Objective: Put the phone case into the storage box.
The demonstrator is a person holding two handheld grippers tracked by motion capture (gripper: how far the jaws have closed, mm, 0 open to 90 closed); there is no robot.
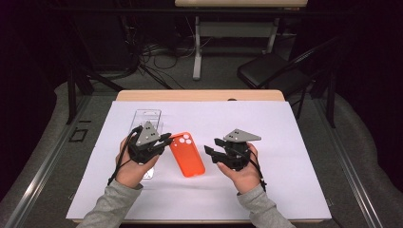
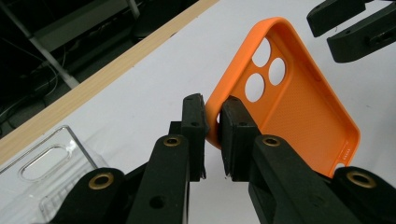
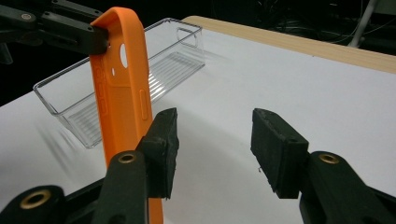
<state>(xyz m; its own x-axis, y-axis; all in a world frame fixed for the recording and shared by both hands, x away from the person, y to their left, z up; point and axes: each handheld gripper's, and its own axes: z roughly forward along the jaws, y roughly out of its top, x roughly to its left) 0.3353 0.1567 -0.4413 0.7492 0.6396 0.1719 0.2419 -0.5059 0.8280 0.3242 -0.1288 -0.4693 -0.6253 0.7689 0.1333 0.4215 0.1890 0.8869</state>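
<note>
Two grey sleeves end at black hand-held tools, the left tool and the right tool, each topped by a grey three-cornered plate (brass-coloured rivets stud the black jaw arms), with thin black cables trailing back along the wrists.

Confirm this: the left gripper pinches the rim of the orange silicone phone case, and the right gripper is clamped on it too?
Partly. The left gripper does pinch the orange silicone phone case, but the right gripper is open, touching nothing, as the right gripper view shows.

The clear tray is cut off by the left gripper view's edge; the left gripper hides part of it.
</note>
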